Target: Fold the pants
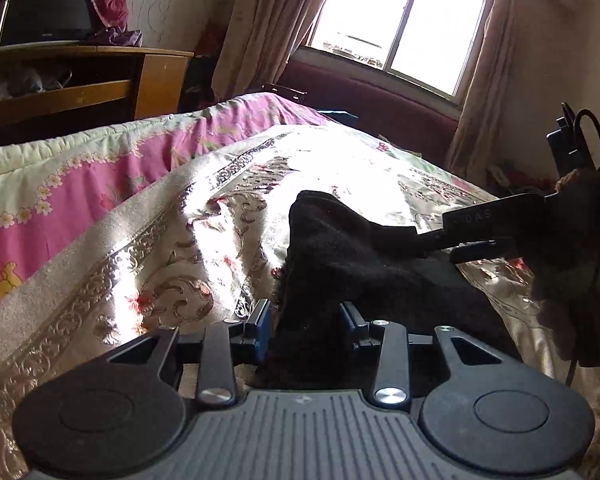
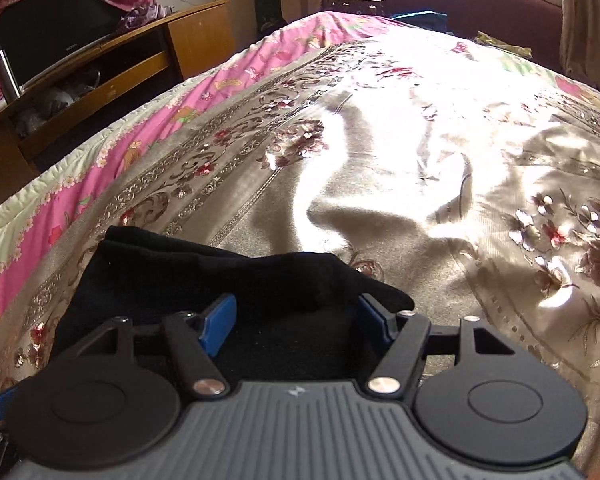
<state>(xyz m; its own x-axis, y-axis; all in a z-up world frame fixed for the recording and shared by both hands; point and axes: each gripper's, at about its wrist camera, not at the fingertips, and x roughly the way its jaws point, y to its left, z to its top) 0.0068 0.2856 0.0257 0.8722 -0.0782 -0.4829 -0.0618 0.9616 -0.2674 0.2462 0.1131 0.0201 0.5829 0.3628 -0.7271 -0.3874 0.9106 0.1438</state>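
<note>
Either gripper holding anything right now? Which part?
Right gripper: open, nothing held. Left gripper: a bunched fold of the black pants sits between its jaws, but a real pinch cannot be told.

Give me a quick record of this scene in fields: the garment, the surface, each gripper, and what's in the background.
garment: black knit pants, bunched, partly folded
surface: bed with shiny beige floral bedspread over a pink quilt
left gripper: jaws apart, black fabric between them
right gripper: jaws wide, pads clear of fabric
background: wooden cabinet, bright window, beige curtains
</note>
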